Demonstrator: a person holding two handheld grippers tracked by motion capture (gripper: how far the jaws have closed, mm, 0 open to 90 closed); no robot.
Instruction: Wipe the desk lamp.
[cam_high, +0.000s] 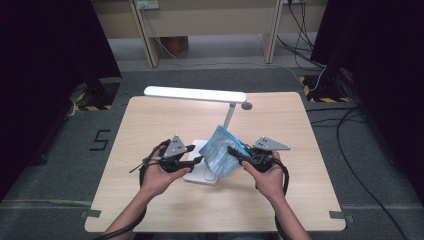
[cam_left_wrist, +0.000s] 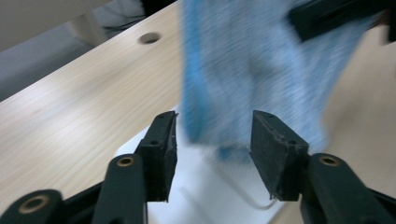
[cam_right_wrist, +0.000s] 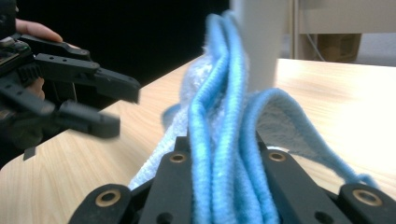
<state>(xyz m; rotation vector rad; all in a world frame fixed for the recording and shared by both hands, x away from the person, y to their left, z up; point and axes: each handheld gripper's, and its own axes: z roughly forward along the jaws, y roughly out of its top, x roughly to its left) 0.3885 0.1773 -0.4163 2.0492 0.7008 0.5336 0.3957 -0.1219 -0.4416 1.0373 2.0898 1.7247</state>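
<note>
A blue cloth (cam_high: 220, 150) hangs bunched above the white base (cam_high: 200, 176) of a desk lamp at mid-table. My right gripper (cam_high: 232, 151) is shut on the cloth's right edge. In the right gripper view, folds of the cloth (cam_right_wrist: 224, 116) are pinched between its jaws. My left gripper (cam_high: 199, 161) stands open just left of the cloth. In the left gripper view the cloth (cam_left_wrist: 252, 70) hangs blurred beyond the fingertips, whose pads are apart and off it. The left gripper (cam_right_wrist: 126, 105) also shows at the left of the right gripper view.
The lamp's lit bar head (cam_high: 195, 93) spans the far part of the wooden table (cam_high: 150, 120), with its post (cam_high: 229, 117) behind the cloth. A round hole (cam_high: 246, 106) lies near the far edge. Cables run over the floor at the right.
</note>
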